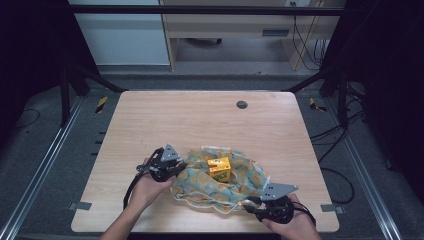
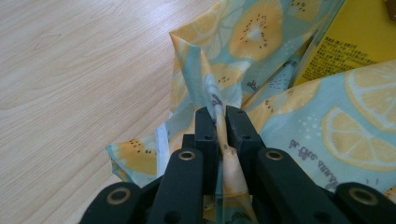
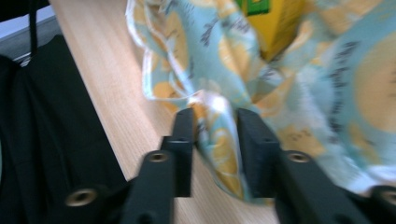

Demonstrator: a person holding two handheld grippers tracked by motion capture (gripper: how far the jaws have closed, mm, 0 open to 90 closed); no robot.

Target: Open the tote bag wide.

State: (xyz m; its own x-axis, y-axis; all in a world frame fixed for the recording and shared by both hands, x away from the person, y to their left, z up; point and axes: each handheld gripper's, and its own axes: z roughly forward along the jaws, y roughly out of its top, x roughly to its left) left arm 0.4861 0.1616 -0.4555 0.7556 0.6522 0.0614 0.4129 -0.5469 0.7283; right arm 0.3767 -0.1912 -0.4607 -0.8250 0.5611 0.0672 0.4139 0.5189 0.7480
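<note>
Floor grating and dark frame rails are seen around the pale wooden table (image 1: 150, 120), on whose near half a lemon-print cloth (image 1: 240, 175) is spread around a yellow box (image 1: 220, 169). Its left edge is pinched tight by the left gripper (image 2: 217, 122), held low over the table; a bottom-right fold lies loose between the parted jaws of the right gripper (image 3: 215, 128)

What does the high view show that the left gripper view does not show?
High view alone: the whole wooden table, its dark round hole, both hands and the right gripper.
Left gripper view alone: the left gripper shut on a fold of cloth, and print on the box.
Both: the fruit-print cloth and the yellow box.
</note>
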